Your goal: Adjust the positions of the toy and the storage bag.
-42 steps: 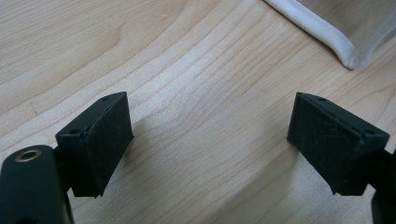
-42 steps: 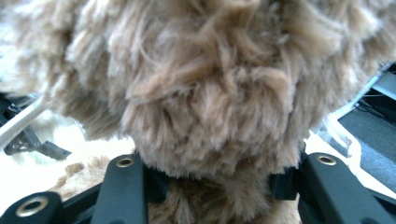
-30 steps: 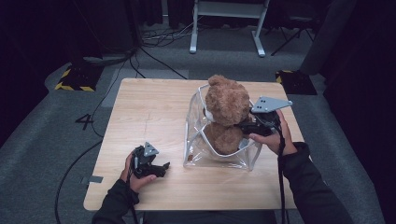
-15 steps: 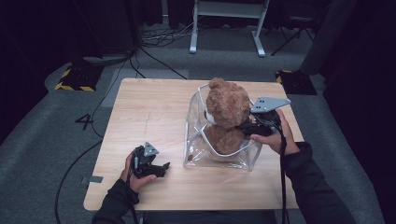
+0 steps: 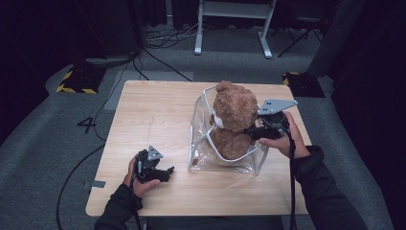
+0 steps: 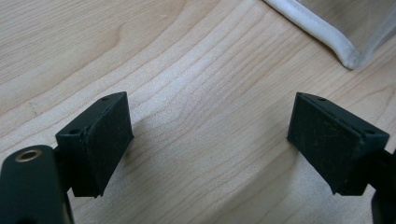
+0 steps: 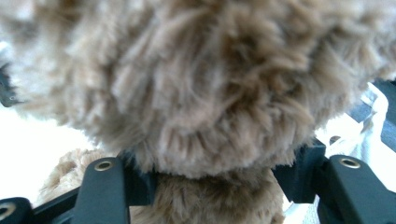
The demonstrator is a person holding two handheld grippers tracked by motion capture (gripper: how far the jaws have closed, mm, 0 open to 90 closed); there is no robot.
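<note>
A brown teddy bear (image 5: 233, 108) sits upright inside a clear plastic bag (image 5: 198, 143) with white trim, at the right middle of the wooden table (image 5: 153, 110). My right gripper (image 5: 248, 130) reaches in from the right, its jaws pressed on either side of the bear's neck. In the right gripper view, the bear's fur (image 7: 201, 79) bulges over my right gripper (image 7: 215, 179). My left gripper (image 5: 164, 172) rests open on the table near the front left, apart from the bag. In the left gripper view, bare wood lies between the pads of my left gripper (image 6: 210, 135), and the bag's trimmed corner (image 6: 336, 42) lies beyond.
Grey carpet surrounds the table, with cables (image 5: 158, 55) and a white metal stand (image 5: 232, 19) behind it. A yellow-and-black striped block (image 5: 76, 81) sits at the back left. Dark curtains close off the sides.
</note>
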